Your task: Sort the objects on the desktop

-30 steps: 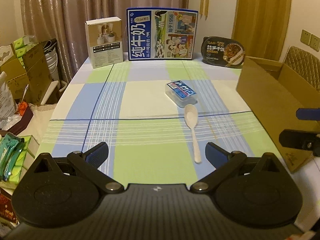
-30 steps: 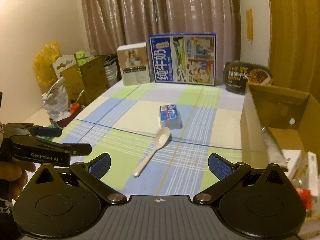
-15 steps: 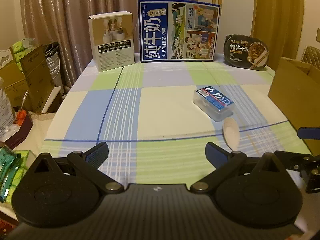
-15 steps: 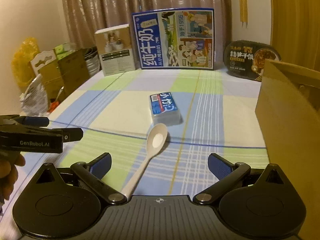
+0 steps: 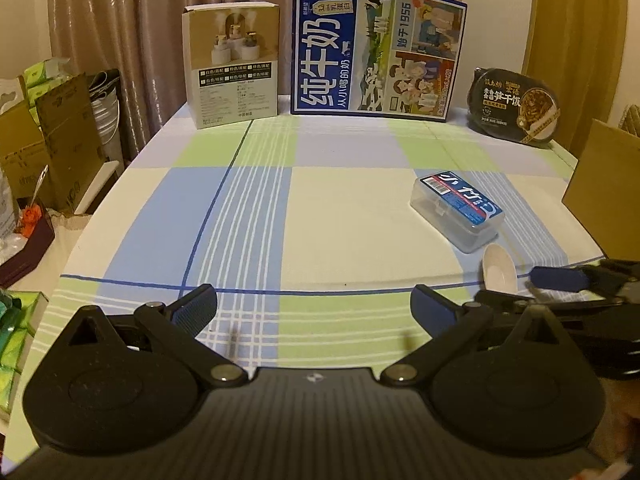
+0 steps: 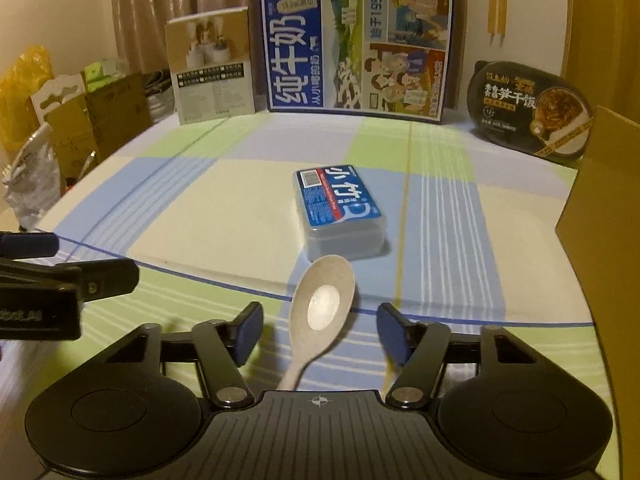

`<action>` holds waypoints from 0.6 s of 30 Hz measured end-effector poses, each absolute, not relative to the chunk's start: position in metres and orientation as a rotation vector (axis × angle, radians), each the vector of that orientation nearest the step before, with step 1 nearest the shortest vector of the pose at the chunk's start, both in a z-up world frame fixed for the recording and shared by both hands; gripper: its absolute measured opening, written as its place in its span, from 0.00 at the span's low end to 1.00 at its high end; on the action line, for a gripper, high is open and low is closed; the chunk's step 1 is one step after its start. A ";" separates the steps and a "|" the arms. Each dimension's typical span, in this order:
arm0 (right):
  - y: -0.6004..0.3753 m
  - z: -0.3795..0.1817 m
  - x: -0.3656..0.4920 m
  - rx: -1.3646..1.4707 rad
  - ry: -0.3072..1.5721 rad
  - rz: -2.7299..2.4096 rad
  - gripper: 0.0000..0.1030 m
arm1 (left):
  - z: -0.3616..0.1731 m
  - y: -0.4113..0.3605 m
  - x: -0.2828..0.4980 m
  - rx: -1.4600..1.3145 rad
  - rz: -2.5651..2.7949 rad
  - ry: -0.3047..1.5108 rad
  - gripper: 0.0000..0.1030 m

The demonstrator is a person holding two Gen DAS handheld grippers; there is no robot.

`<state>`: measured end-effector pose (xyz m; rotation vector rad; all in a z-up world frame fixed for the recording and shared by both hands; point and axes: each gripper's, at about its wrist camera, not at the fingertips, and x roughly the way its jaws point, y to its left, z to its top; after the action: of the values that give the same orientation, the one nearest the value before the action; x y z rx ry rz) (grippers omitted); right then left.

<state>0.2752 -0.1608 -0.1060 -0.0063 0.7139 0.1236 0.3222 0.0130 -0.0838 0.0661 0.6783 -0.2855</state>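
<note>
- One spoon (image 6: 320, 312) is seen lying on the checked tablecloth (image 6: 200, 208), between the pads of the right gripper (image 6: 320, 330), its bowl just short of the blue-labelled plastic case (image 6: 340, 212).
- Its long axis is judged nearly in line with the gripper (handle tilted slightly left, running under the body).
- The jaws have just been closing; the spoon is not yet touched.
- The left gripper (image 5: 314, 308), spread wide and empty, is placed farther off.
</note>
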 end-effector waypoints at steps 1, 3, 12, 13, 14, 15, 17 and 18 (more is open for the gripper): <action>-0.160 -0.107 0.277 -0.008 0.717 0.121 0.52 | -0.084 0.013 0.323 0.062 -0.284 0.681 0.98; -0.158 -0.110 0.279 -0.018 0.719 0.113 0.50 | -0.085 0.014 0.323 0.057 -0.288 0.683 0.98; -0.157 -0.109 0.278 -0.038 0.709 0.117 0.28 | -0.086 0.008 0.321 0.063 -0.306 0.680 0.98; -0.159 -0.109 0.277 -0.033 0.709 0.119 0.28 | -0.087 0.007 0.321 0.061 -0.308 0.679 0.98; -0.160 -0.109 0.277 -0.029 0.709 0.121 0.27 | -0.087 0.006 0.321 0.060 -0.310 0.678 0.98; -0.163 -0.109 0.276 -0.026 0.709 0.121 0.27 | -0.087 0.005 0.321 0.061 -0.313 0.678 0.98; -0.168 -0.107 0.274 -0.023 0.706 0.116 0.27 | -0.086 0.004 0.321 0.064 -0.318 0.672 0.98; -0.171 -0.106 0.272 -0.023 0.703 0.113 0.27 | -0.086 0.003 0.321 0.064 -0.321 0.671 0.98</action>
<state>0.2722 -0.1711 -0.1057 -0.0228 0.7026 0.1125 0.3209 0.0032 -0.0861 0.0640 0.6705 -0.3214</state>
